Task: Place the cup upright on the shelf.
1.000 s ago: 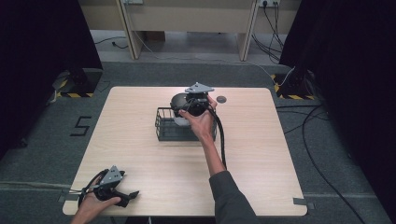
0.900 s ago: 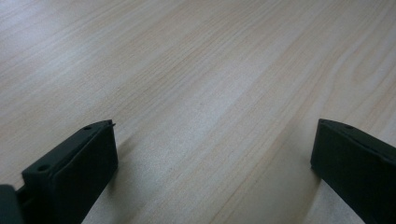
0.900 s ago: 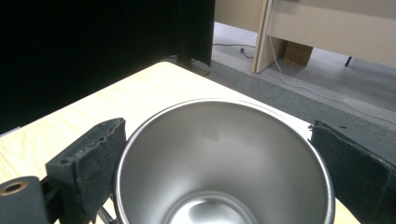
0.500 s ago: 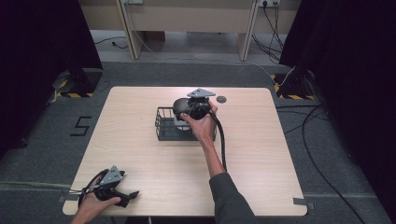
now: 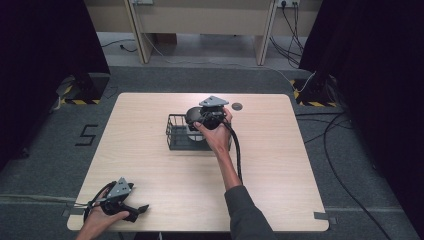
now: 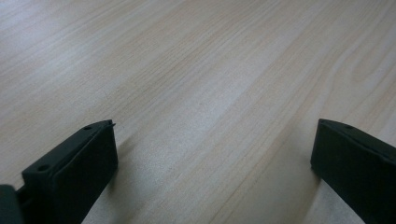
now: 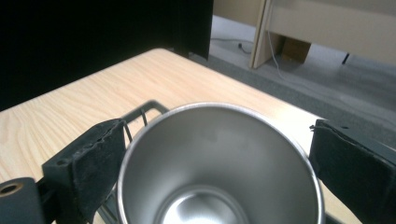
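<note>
A black "5" (image 5: 88,135) on the grey floor (image 5: 45,165) left of the table (image 5: 280,170).

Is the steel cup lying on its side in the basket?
No. The right gripper view looks straight down into the cup, mouth up, standing in the basket.

obst: wire basket (image 5: 181,135) mid-table | free: table (image 5: 280,165) elsewhere

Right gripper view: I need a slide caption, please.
Right gripper straddles a steel cup over a black wire basket.
</note>
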The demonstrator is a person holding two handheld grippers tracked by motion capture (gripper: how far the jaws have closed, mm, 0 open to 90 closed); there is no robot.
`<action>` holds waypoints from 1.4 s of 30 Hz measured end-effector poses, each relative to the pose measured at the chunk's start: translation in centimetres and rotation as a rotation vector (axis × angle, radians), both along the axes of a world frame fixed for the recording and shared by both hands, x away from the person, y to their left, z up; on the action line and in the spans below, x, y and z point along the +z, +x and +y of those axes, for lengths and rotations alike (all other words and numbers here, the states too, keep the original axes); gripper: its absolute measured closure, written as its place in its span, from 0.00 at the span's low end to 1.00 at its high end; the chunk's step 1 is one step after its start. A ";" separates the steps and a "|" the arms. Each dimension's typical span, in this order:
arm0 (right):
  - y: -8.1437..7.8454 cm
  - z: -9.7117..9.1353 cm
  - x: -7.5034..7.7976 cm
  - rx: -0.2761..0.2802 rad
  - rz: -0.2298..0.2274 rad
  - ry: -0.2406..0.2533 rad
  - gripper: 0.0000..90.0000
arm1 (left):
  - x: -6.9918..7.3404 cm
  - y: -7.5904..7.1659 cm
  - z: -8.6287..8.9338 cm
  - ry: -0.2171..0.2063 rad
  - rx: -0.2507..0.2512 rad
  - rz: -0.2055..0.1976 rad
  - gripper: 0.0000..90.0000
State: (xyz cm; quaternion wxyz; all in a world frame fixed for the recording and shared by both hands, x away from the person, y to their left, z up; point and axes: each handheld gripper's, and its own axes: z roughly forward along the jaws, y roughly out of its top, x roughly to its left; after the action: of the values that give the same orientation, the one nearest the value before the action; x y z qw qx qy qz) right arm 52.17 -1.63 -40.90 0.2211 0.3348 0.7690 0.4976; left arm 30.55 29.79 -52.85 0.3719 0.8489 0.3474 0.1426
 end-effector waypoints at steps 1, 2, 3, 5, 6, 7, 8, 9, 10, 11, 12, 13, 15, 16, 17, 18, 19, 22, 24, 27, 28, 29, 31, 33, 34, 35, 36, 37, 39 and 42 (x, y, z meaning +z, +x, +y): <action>-0.1 -0.1 0.6 0.003 -0.011 0.024 0.21 | 0.0 0.0 0.0 0.000 0.001 -0.001 0.00; -0.1 -0.1 0.6 0.003 -0.011 0.024 0.21 | 0.0 0.0 0.0 0.000 0.001 -0.001 0.00; -0.2 -0.1 1.1 0.002 -0.021 0.020 0.13 | 0.0 0.0 0.0 0.000 0.000 0.000 0.00; -0.3 -0.2 1.4 0.004 -0.022 0.030 0.14 | 0.0 0.0 0.0 -0.001 0.000 0.000 0.00; -0.4 -0.3 1.4 0.003 -0.025 0.032 0.19 | 0.0 0.0 0.0 -0.001 0.000 0.000 0.00; -0.5 -0.4 1.5 -0.003 -0.022 0.035 0.18 | 0.0 0.0 0.0 -0.002 0.000 0.000 0.00; -0.5 -0.5 1.5 -0.008 -0.019 0.039 0.14 | 0.0 0.0 0.0 0.000 0.000 -0.001 0.00; -0.5 -0.5 1.5 -0.008 -0.019 0.039 0.14 | 0.0 0.0 0.0 0.000 0.000 -0.001 0.00; -0.8 -0.8 1.6 -0.003 -0.020 0.048 0.18 | 0.0 -0.1 0.0 0.000 0.000 0.001 0.00; -0.9 -0.9 1.7 -0.001 -0.025 0.049 0.16 | 0.0 -0.1 0.0 0.001 0.000 0.000 0.00; -1.0 -1.1 1.8 -0.003 -0.026 0.051 0.16 | 0.0 -0.1 0.0 0.001 0.000 0.000 0.00; -1.2 -1.3 1.9 -0.002 -0.028 0.057 0.17 | 0.0 -0.1 0.0 -0.001 0.001 0.000 0.00; -1.5 -1.8 2.1 -0.005 -0.032 0.066 0.17 | 0.0 -0.1 0.0 -0.001 0.001 -0.001 0.00; -1.7 -2.0 2.2 -0.002 -0.031 0.068 0.16 | 0.0 -0.1 0.0 -0.001 0.001 -0.001 0.00; -1.7 -2.0 2.2 -0.002 -0.031 0.068 0.16 | 0.0 -0.1 0.0 -0.003 0.002 -0.002 0.00; -2.0 -2.3 2.3 0.000 -0.033 0.068 0.17 | 0.0 -0.1 0.0 -0.003 0.002 -0.002 0.00; -2.5 -2.8 2.3 0.004 -0.034 0.068 0.17 | 0.0 -0.1 0.0 -0.004 0.003 0.000 0.00; -3.3 -3.6 2.1 0.011 -0.032 0.076 0.17 | 0.0 -0.1 0.0 -0.004 0.004 0.000 0.00; -3.9 -4.2 1.9 0.013 -0.030 0.076 0.17 | 0.0 -0.1 0.0 -0.004 0.004 0.000 0.00; -4.6 -5.0 1.7 0.012 -0.023 0.081 0.17 | 0.0 -0.1 0.0 -0.004 0.004 0.000 0.00; -4.6 -5.0 1.7 0.012 -0.023 0.081 0.17 | 0.0 -0.1 0.0 -0.004 0.004 0.000 0.00; -5.0 -5.5 1.5 0.009 -0.022 0.081 0.17 | 0.0 -0.1 0.0 -0.002 0.003 0.001 0.00; -5.4 -5.9 1.4 0.009 -0.023 0.080 0.17 | 0.0 -0.1 0.0 0.001 0.002 0.000 0.00; -5.8 -6.2 1.3 0.008 -0.022 0.080 0.17 | 0.0 -0.2 0.0 0.000 0.004 -0.002 0.00; -5.9 -6.3 1.3 0.012 -0.021 0.079 0.17 | 0.0 -0.2 0.0 0.001 0.004 -0.002 0.00; -6.1 -6.4 1.3 0.010 -0.019 0.076 0.17 | 0.0 -0.2 0.1 0.001 0.003 -0.002 0.00; -6.1 -6.4 1.3 0.010 -0.019 0.076 0.17 | 0.0 -0.2 0.1 0.001 0.003 -0.002 0.00; -6.4 -6.5 1.1 0.013 -0.017 0.078 0.17 | 0.0 -0.2 0.1 0.001 0.003 -0.002 0.00; -6.7 -6.7 1.0 0.015 -0.017 0.080 0.17 | 0.0 -0.2 0.1 0.001 0.003 -0.002 0.00; -7.0 -6.9 0.8 0.016 -0.013 0.080 0.17 | 0.0 -0.2 0.1 0.001 0.003 -0.002 0.00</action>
State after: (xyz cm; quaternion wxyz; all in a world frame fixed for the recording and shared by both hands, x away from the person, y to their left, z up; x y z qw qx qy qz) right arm 45.16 -8.48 -40.11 0.2085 0.3339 0.7496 0.5321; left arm 30.38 29.85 -52.88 0.3715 0.8485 0.3483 0.1442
